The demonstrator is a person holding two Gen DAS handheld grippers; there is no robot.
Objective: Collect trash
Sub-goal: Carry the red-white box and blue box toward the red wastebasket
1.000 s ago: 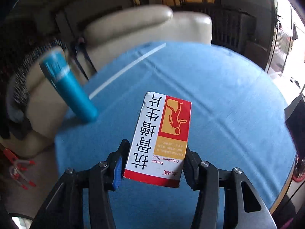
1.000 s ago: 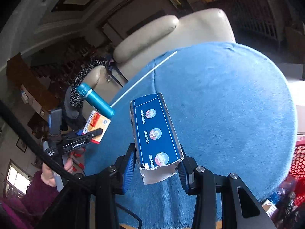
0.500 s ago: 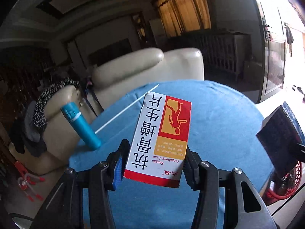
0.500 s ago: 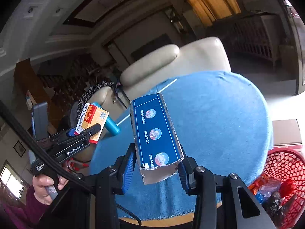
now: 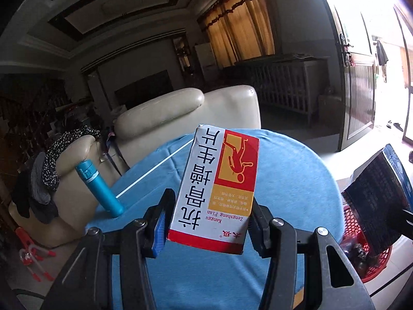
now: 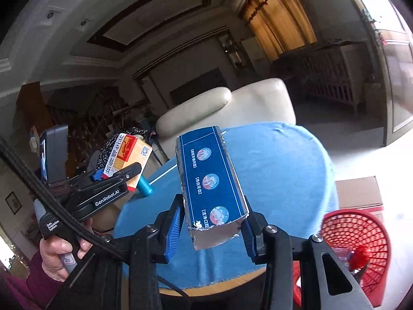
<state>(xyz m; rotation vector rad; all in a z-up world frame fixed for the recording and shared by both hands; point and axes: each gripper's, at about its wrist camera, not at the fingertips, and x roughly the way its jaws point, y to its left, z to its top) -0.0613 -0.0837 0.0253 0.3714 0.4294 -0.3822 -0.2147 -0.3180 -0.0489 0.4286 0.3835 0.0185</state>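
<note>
medicine box (image 5: 216, 193) – left tool (image 5: 206, 222) clamped, blue carton (image 6: 211, 183)

Red-white box (image 5: 216, 193), blue carton (image 6: 210, 178), red basket (image 6: 358, 235).

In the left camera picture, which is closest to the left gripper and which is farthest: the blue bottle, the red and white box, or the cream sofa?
1. Red and white box: clamped in the left gripper.
2. Blue bottle: left, at the table's edge.
3. Cream sofa: beyond the table.
</note>
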